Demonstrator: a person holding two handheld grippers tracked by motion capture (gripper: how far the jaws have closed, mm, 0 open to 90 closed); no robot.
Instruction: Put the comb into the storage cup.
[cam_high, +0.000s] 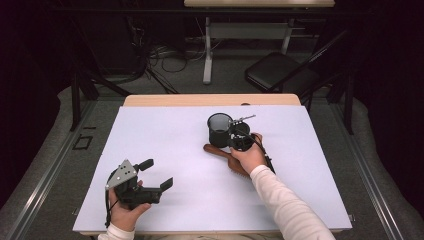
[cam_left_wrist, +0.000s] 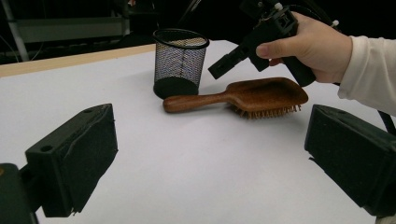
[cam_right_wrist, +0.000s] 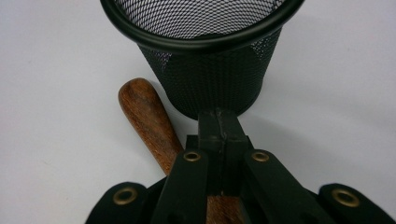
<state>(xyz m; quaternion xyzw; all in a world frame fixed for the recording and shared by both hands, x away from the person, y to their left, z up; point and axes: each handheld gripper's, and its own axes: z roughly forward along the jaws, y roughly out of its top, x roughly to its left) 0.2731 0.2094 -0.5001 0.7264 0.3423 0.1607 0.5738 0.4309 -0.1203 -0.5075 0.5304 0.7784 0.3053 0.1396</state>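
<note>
A brown wooden hairbrush (cam_high: 226, 154) lies flat on the white table mat (cam_high: 165, 145), bristles down, its handle (cam_right_wrist: 148, 122) reaching toward a black mesh cup (cam_high: 220, 128) that stands upright just behind it. My right gripper (cam_right_wrist: 218, 125) hovers over the handle with its jaws pressed together and nothing between them, tips almost at the foot of the mesh cup (cam_right_wrist: 205, 79). From the left gripper view the right gripper (cam_left_wrist: 231, 60) slants down above the hairbrush (cam_left_wrist: 252, 95). My left gripper (cam_high: 159, 173) rests at the near left, jaws wide apart and empty, well away from the brush.
Beyond the table's far wooden edge (cam_high: 210, 100) stand a black folding chair (cam_high: 280, 70), a desk leg (cam_high: 207, 55) and loose cables on the floor. Dark stands flank the table at both sides.
</note>
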